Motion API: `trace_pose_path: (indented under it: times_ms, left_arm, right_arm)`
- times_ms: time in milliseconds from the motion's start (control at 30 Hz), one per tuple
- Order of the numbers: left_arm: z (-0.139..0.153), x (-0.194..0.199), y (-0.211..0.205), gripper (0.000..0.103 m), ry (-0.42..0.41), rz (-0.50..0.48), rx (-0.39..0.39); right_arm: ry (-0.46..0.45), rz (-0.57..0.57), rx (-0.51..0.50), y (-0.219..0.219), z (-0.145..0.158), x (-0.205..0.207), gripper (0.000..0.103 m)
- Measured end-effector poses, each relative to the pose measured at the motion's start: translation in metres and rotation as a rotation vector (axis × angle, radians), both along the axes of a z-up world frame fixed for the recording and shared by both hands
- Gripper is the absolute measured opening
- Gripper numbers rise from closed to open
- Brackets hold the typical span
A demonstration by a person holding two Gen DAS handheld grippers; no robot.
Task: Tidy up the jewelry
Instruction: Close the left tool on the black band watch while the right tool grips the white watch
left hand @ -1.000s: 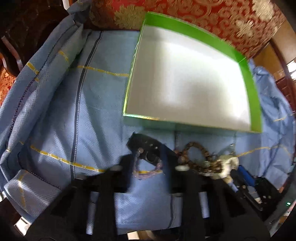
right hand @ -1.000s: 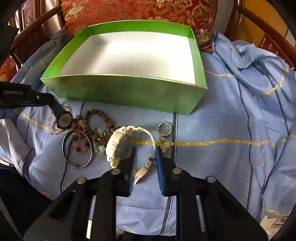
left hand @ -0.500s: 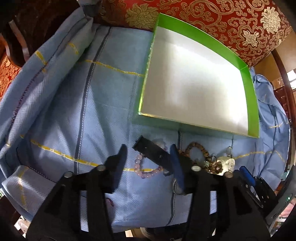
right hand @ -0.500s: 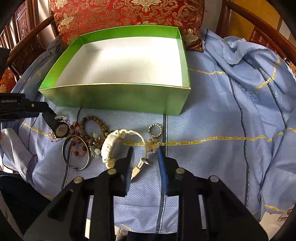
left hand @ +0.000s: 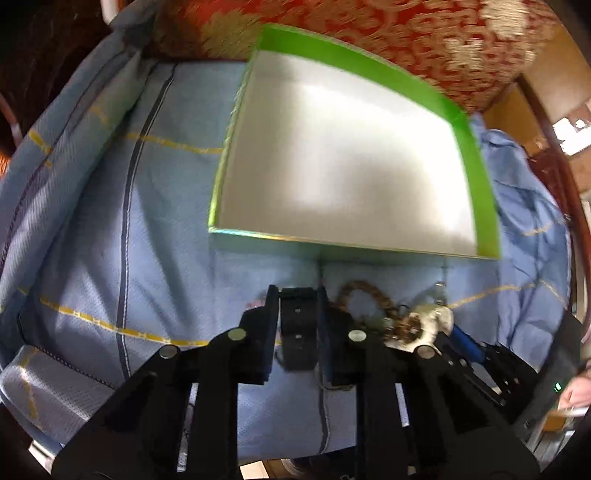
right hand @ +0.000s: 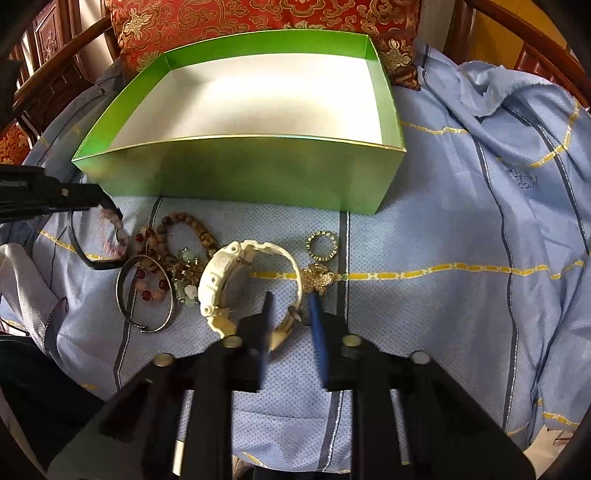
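A green box [right hand: 236, 177] with a white inside stands empty on the blue cloth; it also shows in the left wrist view [left hand: 480, 177]. My left gripper [left hand: 297, 295] is shut on a black watch [left hand: 298, 332] and holds its strap; in the right wrist view the watch [right hand: 96, 254] hangs from the left gripper's fingers [right hand: 74, 194] at the far left. My right gripper [right hand: 290, 301] is open around the strap of a white watch [right hand: 225, 280]. Beaded bracelets [right hand: 184, 240], a metal bangle [right hand: 144, 295], a gold ring [right hand: 322, 245] and a gold brooch [right hand: 318, 280] lie in front of the box.
A red and gold cushion [right hand: 258, 18] leans behind the box. Dark wooden chair arms [right hand: 517, 33] frame the seat. The blue cloth [right hand: 480, 258] is bunched at the right and left edges. A pink bead bracelet [right hand: 114, 236] lies under the black watch.
My left gripper has closed on the black watch and lifted its strap off the cloth. My right gripper has moved forward around the white watch's strap.
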State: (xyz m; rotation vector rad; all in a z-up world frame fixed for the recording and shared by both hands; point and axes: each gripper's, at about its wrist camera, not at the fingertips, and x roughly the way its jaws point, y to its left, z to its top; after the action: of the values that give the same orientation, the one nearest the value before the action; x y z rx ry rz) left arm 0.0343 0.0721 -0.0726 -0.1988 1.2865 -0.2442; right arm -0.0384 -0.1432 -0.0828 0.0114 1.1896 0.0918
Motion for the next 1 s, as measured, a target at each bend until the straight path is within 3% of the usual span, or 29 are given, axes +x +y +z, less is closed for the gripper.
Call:
trace_pose_path:
  times_ms: [300, 467, 600, 1000]
  left_arm:
    - [0.039, -0.015, 0.007, 0.02, -0.111, -0.071, -0.183]
    - [0.027, -0.013, -0.001, 0.02, -0.072, -0.064, -0.12]
    - [0.006, -0.009, -0.003, 0.02, 0.004, -0.054, -0.039]
    - [-0.029, -0.004, -0.011, 0.021, 0.084, -0.052, 0.094]
  right_arm:
    - [-0.056, 0.011, 0.048, -0.002, 0.018, -0.003, 0.01]
    - [-0.048, 0.01, 0.06, -0.001, 0.015, -0.001, 0.01]
    - [-0.045, 0.014, 0.056, 0.001, 0.014, -0.001, 0.01]
    - [-0.012, 0.009, 0.035, 0.001, 0.003, 0.001, 0.01]
